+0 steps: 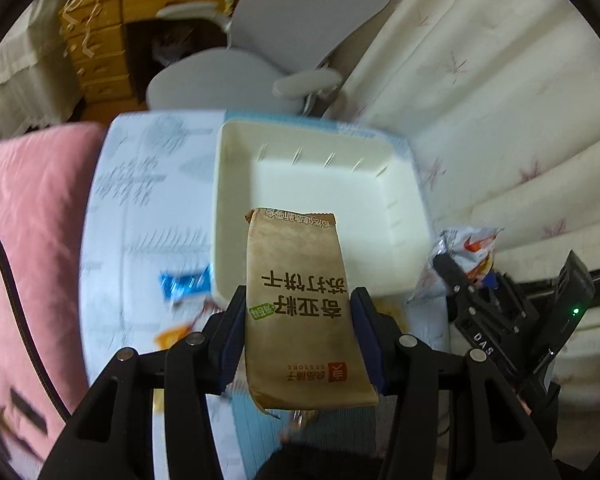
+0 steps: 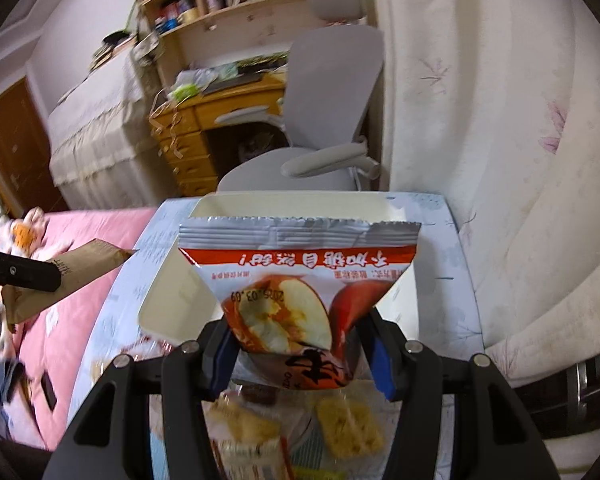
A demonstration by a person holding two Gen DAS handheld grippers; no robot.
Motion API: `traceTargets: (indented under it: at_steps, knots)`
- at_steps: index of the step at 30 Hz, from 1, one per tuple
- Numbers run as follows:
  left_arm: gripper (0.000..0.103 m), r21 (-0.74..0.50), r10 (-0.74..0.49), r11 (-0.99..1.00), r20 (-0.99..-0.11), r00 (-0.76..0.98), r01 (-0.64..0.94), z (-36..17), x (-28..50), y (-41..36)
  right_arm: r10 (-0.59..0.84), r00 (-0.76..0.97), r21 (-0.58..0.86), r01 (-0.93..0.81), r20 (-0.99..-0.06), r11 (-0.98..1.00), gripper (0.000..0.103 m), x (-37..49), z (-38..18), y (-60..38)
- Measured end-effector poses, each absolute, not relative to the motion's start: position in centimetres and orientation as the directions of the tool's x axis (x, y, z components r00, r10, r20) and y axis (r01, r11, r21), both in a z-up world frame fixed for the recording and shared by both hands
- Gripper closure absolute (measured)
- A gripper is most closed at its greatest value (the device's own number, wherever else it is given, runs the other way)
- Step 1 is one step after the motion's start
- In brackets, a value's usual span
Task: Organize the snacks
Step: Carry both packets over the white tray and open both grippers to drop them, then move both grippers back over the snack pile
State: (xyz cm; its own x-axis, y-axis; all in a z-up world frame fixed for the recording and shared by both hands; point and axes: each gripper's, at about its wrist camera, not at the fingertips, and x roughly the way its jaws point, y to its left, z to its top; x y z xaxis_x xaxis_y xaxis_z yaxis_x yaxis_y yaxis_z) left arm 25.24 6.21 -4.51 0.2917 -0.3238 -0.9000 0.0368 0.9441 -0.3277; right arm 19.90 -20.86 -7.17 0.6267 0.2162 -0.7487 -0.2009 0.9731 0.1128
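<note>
My left gripper (image 1: 298, 300) is shut on a brown cracker packet (image 1: 300, 304) with dark lettering, held above the near edge of a white tray (image 1: 320, 160). The right gripper (image 2: 300, 332) is shut on a silver and red packet (image 2: 296, 280) printed with an apple picture, which hangs in front of the same white tray (image 2: 172, 300). In the left wrist view the right gripper (image 1: 466, 276) shows at the right with its apple packet (image 1: 460, 252). In the right wrist view the left gripper's finger (image 2: 20, 272) and the brown packet (image 2: 68, 276) show at the left.
The tray sits on a small table with a pale blue printed cloth (image 1: 140, 208). Loose snacks lie on it: a blue wrapper (image 1: 184, 284) and yellow biscuit packs (image 2: 348, 424). A pink bed (image 1: 28, 240) lies left, a grey chair (image 2: 328, 100) and wooden desk (image 2: 204, 132) behind, curtains (image 2: 480, 120) right.
</note>
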Motion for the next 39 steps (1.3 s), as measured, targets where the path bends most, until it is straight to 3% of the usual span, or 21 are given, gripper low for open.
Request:
traceTargets:
  at_steps: [7,15,21,25,29,39]
  knots:
    - [0.054,-0.355,-0.390,0.921,-0.835,0.388,0.163,-6.2,29.1,5.1,0.194,0.646,0.175,-0.094,-0.738,0.980,0.048,22.4,-8.6,-21.6]
    - [0.046,-0.379,-0.400,0.916,-0.843,0.359,0.130,-8.5,31.1,4.7,0.215,0.588,0.285,0.029,-0.780,0.958,0.042,23.6,-11.1,-22.8]
    - [0.036,-0.318,-0.334,0.942,-0.870,0.362,0.106,-7.8,29.5,5.1,0.237,0.568,0.328,0.060,-0.788,0.943,0.042,22.8,-11.2,-23.4]
    - [0.036,-0.286,-0.288,0.956,-0.886,0.363,0.059,-6.8,28.1,5.8,0.246,0.571,0.338,0.060,-0.784,0.939,0.041,22.0,-10.2,-23.7]
    - [0.035,-0.275,-0.260,0.961,-0.884,0.389,0.019,-5.5,26.0,6.6,0.264,0.581,0.351,0.041,-0.770,0.935,0.033,20.8,-9.0,-24.1]
    - [0.034,-0.240,-0.175,0.967,-0.865,0.469,-0.082,-2.5,18.9,8.7,0.324,0.622,0.408,-0.009,-0.713,0.913,0.033,18.2,-6.3,-25.5]
